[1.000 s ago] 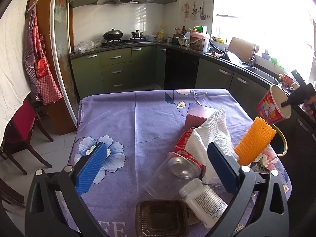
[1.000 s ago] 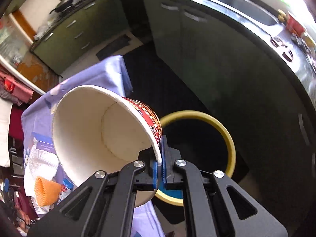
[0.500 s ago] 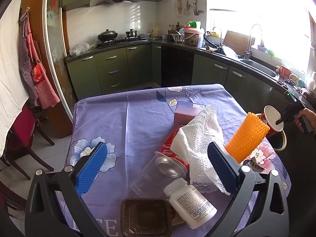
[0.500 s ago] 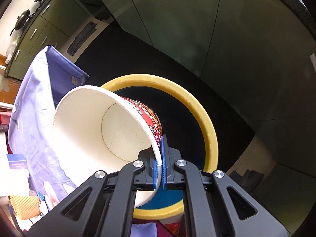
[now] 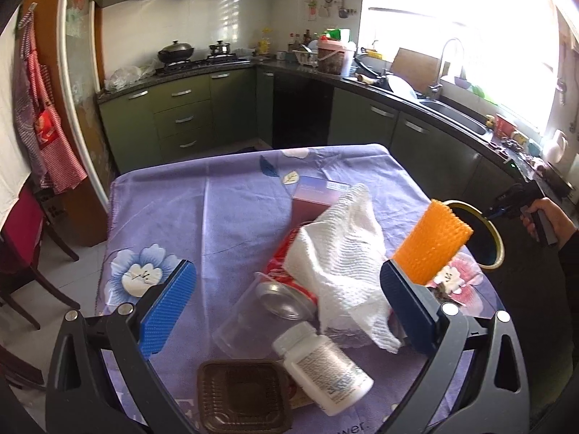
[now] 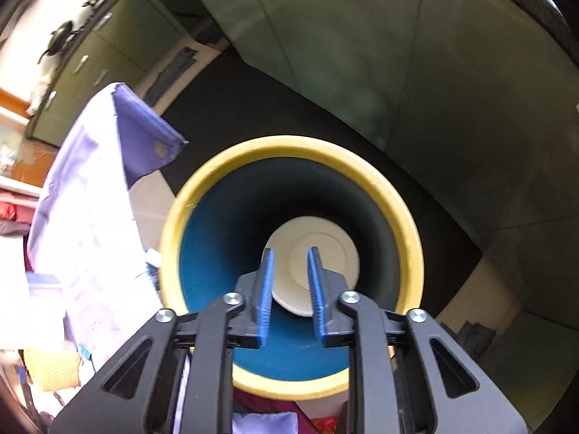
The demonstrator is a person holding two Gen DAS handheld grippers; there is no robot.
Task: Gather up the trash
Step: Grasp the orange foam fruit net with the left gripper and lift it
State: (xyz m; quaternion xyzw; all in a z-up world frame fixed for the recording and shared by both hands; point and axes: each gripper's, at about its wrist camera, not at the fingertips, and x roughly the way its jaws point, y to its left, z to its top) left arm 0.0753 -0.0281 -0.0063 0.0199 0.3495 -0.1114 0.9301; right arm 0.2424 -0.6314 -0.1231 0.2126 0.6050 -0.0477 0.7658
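My right gripper [image 6: 289, 275] hangs over the yellow-rimmed blue bin [image 6: 401, 209]; its jaws are opening and nothing is between them. The paper cup [image 6: 340, 253] lies inside the bin, white bottom up. My left gripper [image 5: 286, 296] stands open above the trash pile on the purple tablecloth [image 5: 231, 209]: a red soda can [image 5: 286, 282], a white paper towel [image 5: 343, 256], a clear plastic cup [image 5: 235, 329], a white pill bottle [image 5: 325, 365], a brown plastic tray [image 5: 242, 398] and an orange foam net [image 5: 430, 242]. In the left wrist view the bin [image 5: 488, 231] and my right gripper [image 5: 494, 213] show at the right.
A pink box [image 5: 315, 195] lies behind the paper towel. Green kitchen cabinets [image 5: 181, 119] and a sink counter [image 5: 448, 115] run behind and to the right of the table. A red chair [image 5: 21, 238] stands at the left. A hand [image 5: 542, 217] holds the right gripper.
The right gripper sank toward the bin, its jaws parted and the paper cup dropped from them into the bin. The left gripper stayed open and barely shifted over the pile.
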